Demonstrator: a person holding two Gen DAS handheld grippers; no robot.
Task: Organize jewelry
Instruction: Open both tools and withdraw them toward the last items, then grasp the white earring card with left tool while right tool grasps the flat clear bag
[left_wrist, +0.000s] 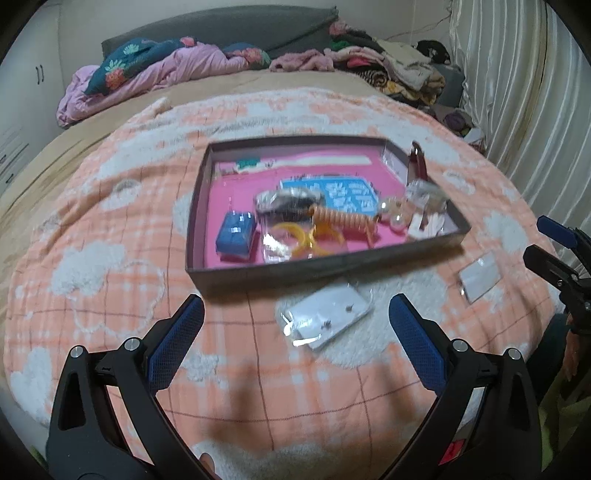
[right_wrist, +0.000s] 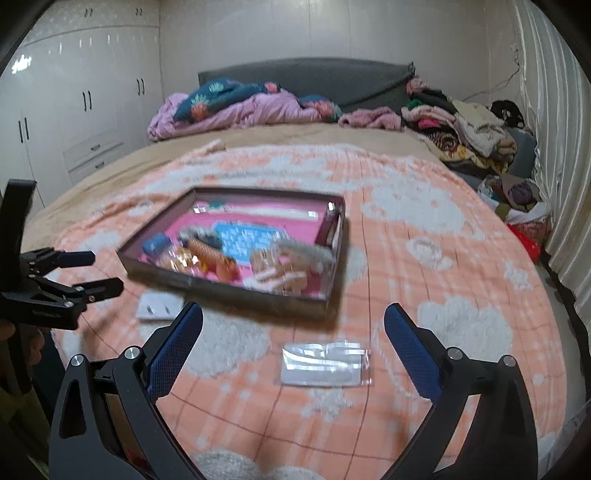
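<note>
A shallow dark box with a pink lining (left_wrist: 207, 184) (right_wrist: 229, 290) lies on an orange and white blanket and holds jewelry: a blue case (left_wrist: 236, 234), orange bangles (left_wrist: 301, 240), a blue card (left_wrist: 340, 192), clear packets. Two clear earring packets lie on the blanket in front of it, one (left_wrist: 325, 314) (right_wrist: 159, 304) under my left gripper (left_wrist: 295, 325), the other (right_wrist: 325, 363) (left_wrist: 480, 275) under my right gripper (right_wrist: 293, 326). Both grippers are open and empty, above the blanket. Each shows in the other's view, the right one (left_wrist: 554, 243) and the left one (right_wrist: 92, 273).
The blanket (left_wrist: 110, 258) covers a bed. Crumpled bedding (right_wrist: 240, 107) and a pile of clothes (right_wrist: 461, 129) lie at the far end by the grey headboard. White wardrobes (right_wrist: 74, 110) stand to the left, curtains (right_wrist: 554, 147) to the right.
</note>
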